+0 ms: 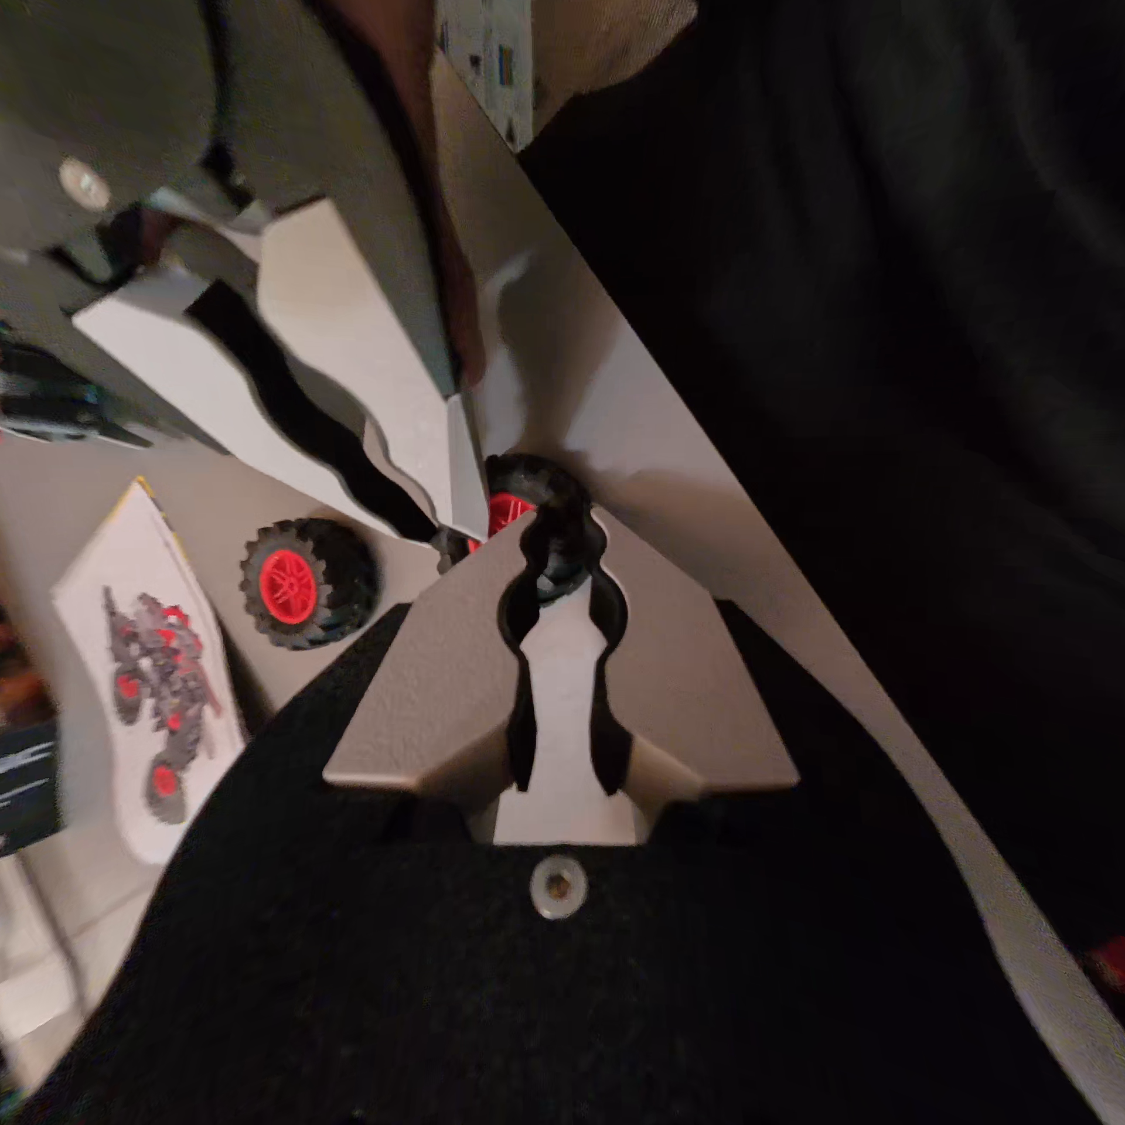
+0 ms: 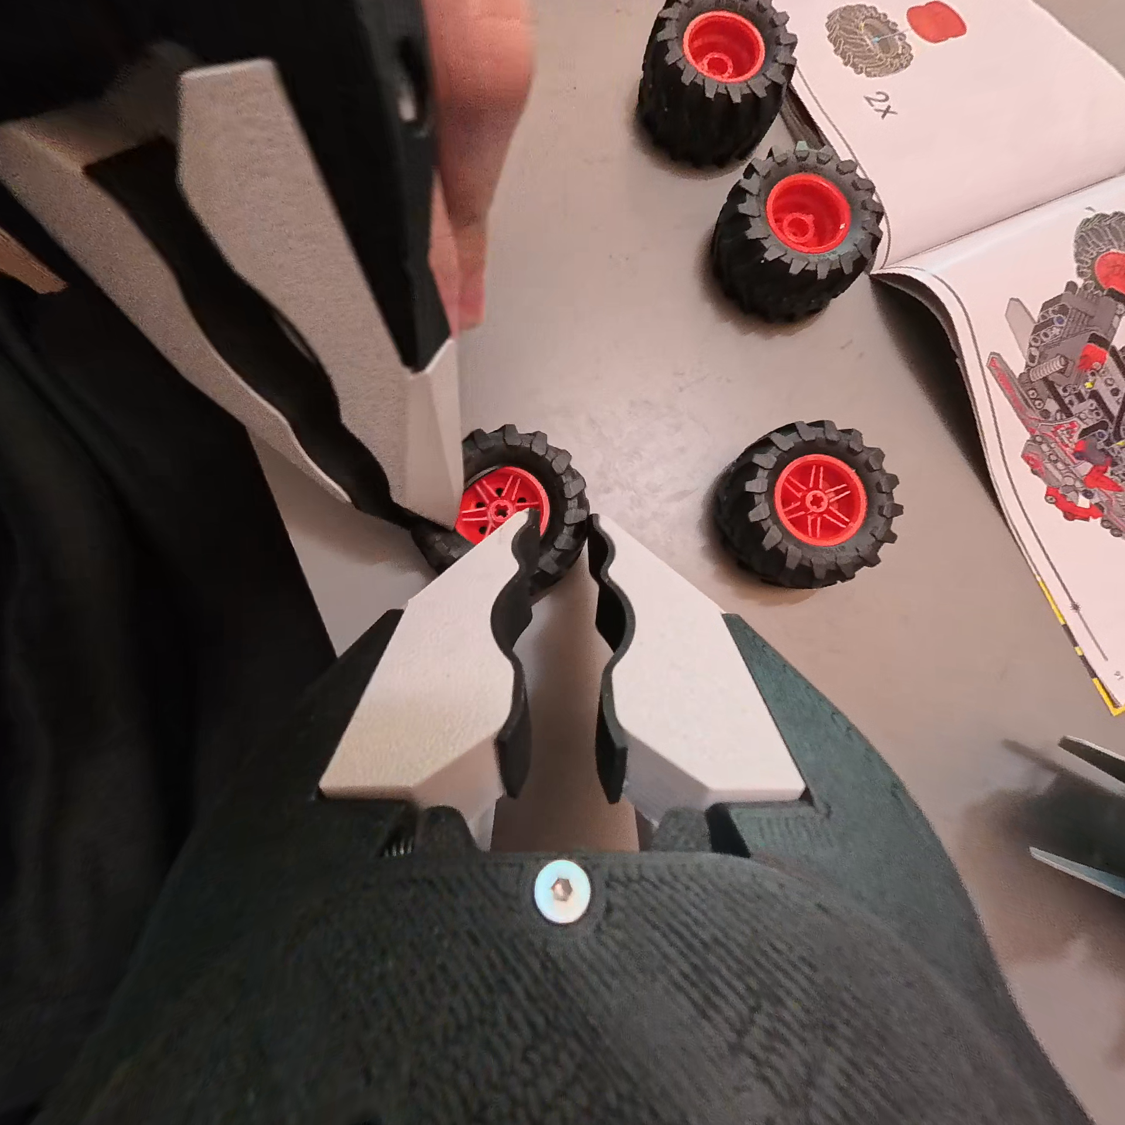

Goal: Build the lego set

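We are working both grippers on one wheel point(image 2: 517, 505), a black knobbly tyre with a red spoked hub, lying on the grey table point(image 2: 639, 377) close to its near edge. Our right gripper point(image 2: 563, 529) is straddling the tyre's tread with its fingers parted, one tip over the red hub and the other just outside the rubber, so it is not yet clamping anything. Our left gripper point(image 1: 566, 517) is reaching the same wheel point(image 1: 523, 505) from the other side; from its own camera the black pads seem to be pinching the tread, though the blur there makes it hard to be sure, so we are treating that grip as probable only. Three more wheels are sitting apart on the table: one spoke-side up point(image 2: 809, 502) and two showing their hollow backs point(image 2: 800, 234) point(image 2: 718, 73) (all four tyres already seated on their rims, as far as we can judge). The instruction booklet point(image 2: 986, 201) is lying open beside them at a page picturing the vehicle. No chassis is plainly showing in either view, so we are judging the wheels' sub-step nearly finished, with fitting them to the model remaining.
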{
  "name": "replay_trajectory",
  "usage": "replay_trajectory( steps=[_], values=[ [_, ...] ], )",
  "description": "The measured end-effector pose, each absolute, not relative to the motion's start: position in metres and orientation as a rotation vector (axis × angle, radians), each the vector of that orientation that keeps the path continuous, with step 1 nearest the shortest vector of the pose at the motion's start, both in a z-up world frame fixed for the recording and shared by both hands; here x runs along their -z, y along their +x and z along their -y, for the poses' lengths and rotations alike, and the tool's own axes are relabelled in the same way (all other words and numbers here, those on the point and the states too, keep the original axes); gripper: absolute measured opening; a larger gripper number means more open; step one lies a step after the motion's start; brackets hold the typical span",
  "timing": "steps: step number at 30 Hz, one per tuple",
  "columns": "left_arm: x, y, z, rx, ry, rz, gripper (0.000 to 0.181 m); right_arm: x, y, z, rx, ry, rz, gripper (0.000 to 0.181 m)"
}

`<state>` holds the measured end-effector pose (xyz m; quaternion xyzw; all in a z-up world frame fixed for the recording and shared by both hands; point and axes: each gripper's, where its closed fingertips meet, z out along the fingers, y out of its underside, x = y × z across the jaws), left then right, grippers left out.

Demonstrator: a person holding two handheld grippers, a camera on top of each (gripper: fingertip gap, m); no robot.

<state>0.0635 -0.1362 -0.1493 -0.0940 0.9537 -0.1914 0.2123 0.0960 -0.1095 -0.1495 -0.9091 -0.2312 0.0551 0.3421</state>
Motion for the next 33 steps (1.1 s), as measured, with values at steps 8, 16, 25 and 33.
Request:
replay_trajectory(
  steps=[8,16,25,33],
  values=[
    [0.152,0.062,0.137,0.244,-0.123,-2.571,0.007,0.149,0.094,0.108,-0.119,-2.355,0.629,0.014],
    [0.155,0.062,0.135,-0.106,0.058,-2.527,0.008,0.149,0.093,0.107,-0.16,-2.368,0.625,0.014],
    [0.151,0.062,0.133,0.266,-0.317,-2.491,0.012,0.149,0.093,0.105,-0.18,-2.342,0.653,0.013],
    [0.143,0.061,0.105,0.206,-0.164,-2.447,0.014,0.149,0.091,0.102,-0.152,-2.366,0.703,0.014]
  ],
)
